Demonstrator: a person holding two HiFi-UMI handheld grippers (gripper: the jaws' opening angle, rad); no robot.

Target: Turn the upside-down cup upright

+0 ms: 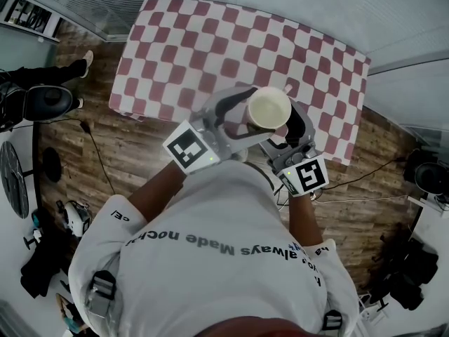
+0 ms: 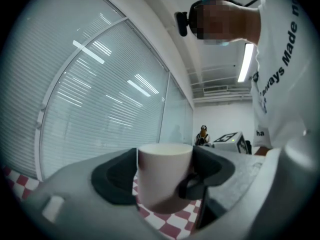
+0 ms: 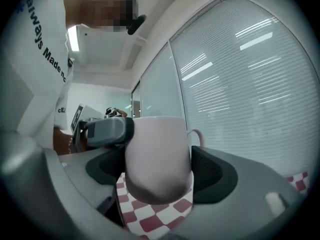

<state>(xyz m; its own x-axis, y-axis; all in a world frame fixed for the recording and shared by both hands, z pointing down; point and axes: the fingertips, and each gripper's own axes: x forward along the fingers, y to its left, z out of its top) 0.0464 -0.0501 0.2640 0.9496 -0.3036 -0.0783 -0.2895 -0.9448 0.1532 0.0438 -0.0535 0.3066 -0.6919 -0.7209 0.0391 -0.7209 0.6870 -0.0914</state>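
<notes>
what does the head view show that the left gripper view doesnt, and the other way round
Only the head view: the inside of the cup, seen down through its upward mouth, the wooden floor and most of the checked tablecloth. Only the left gripper view: the cup's outer wall seen side on, and the ceiling lights. Both: the cup upright between the jaws of the left gripper, with part of that tablecloth below it.
</notes>
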